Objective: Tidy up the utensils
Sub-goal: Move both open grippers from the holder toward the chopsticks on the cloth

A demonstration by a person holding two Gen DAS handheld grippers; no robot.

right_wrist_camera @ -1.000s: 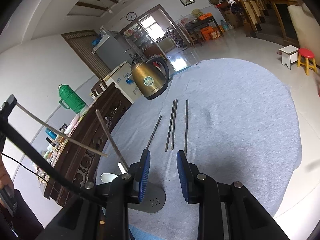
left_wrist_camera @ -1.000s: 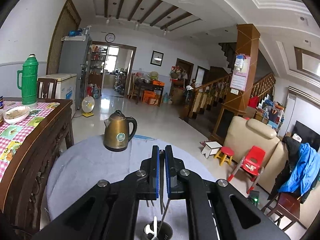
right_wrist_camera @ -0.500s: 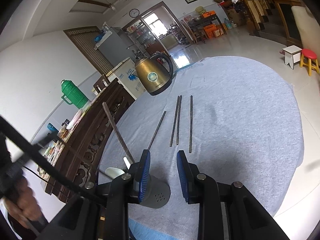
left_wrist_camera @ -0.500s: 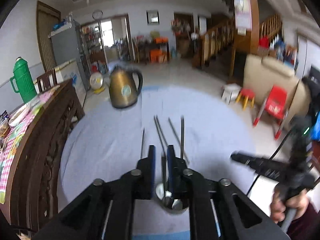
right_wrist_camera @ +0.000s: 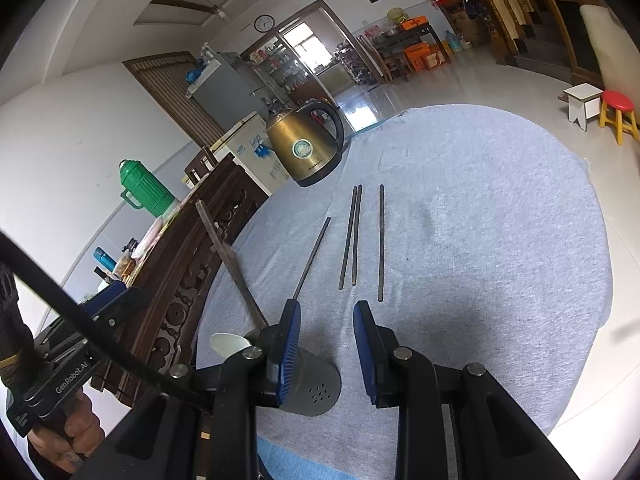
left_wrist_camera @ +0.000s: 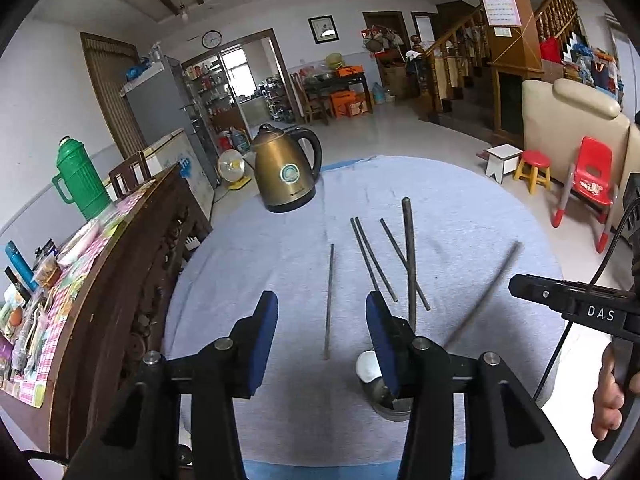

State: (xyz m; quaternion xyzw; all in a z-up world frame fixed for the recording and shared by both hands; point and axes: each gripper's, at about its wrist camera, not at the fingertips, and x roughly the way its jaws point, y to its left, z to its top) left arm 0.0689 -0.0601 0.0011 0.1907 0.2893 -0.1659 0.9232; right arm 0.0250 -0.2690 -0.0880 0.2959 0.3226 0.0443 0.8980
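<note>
Desk [left_wrist_camera: 460,216]: grey cloth, brass kettle [left_wrist_camera: 285,168] at back.
Chopsticks [right_wrist_camera: 354,236]: four lying flat.
Holder [right_wrist_camera: 312,388]: steel, chopsticks and spoon inside.
Left tool [left_wrist_camera: 322,338]: released.
Right tool [right_wrist_camera: 326,354]: released.

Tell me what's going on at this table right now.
A person holding tongs in each hand is sorting chopsticks into a metal utensil holder on a grey-covered table. The left tongs are open and empty, hovering beside the holder, which already has chopsticks and a white spoon standing in it. The right tongs are open too, holding nothing. Four loose chopsticks lie on the cloth ahead, near a brass kettle.
</note>
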